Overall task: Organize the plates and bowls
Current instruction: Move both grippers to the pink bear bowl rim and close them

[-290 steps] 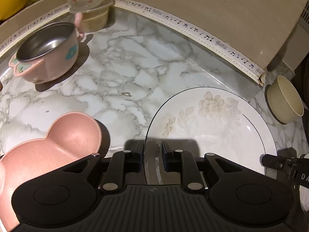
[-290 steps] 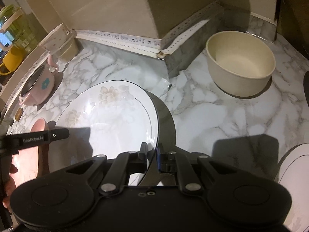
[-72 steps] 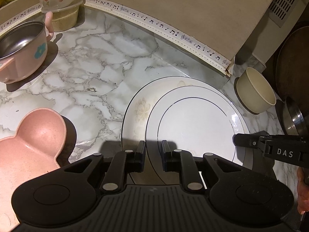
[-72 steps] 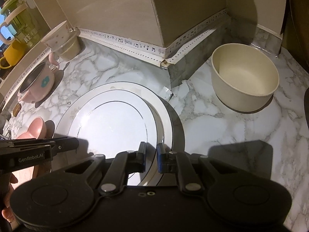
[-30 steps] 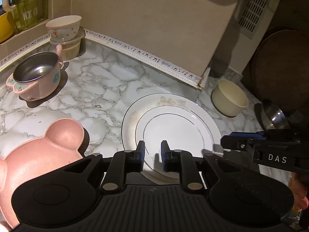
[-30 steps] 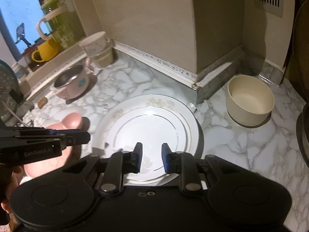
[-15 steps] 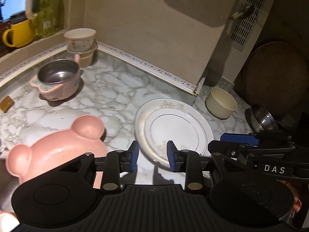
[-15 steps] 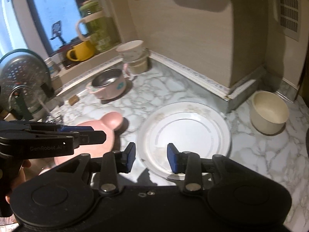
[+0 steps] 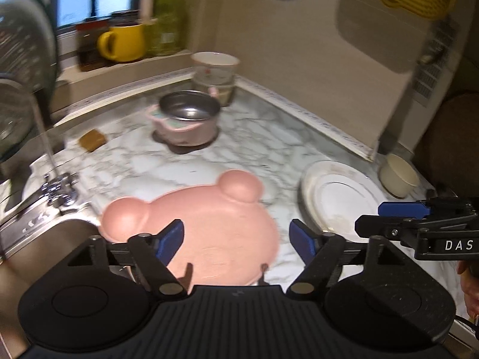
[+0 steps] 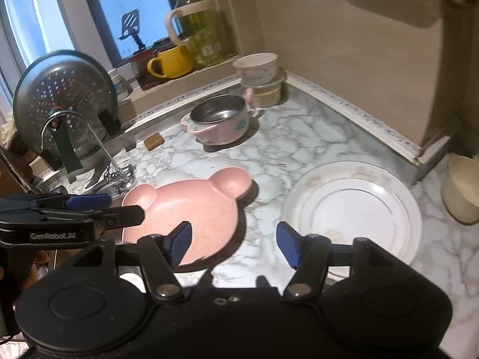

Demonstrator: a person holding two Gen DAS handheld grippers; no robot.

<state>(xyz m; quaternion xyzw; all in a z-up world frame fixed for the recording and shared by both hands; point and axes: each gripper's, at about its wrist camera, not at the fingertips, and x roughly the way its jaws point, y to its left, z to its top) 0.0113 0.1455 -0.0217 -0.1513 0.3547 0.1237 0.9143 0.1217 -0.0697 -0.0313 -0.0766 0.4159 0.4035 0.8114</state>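
Both claws, left (image 9: 236,237) and right (image 10: 233,243), have just been spread and are held empty above the marble surface (image 10: 299,137). The pink plate (image 10: 191,209) could be tipped off the sink-side edge by a clumsy pinch.

Pink bear-shaped plate (image 10: 191,209) on white, grey-veined marble table (image 10: 299,137). White plates (image 10: 353,206) with thin grey rings, faint floral rim on the lower. Cream bowl (image 10: 462,191) at right edge; yellow mug (image 10: 173,61) behind.
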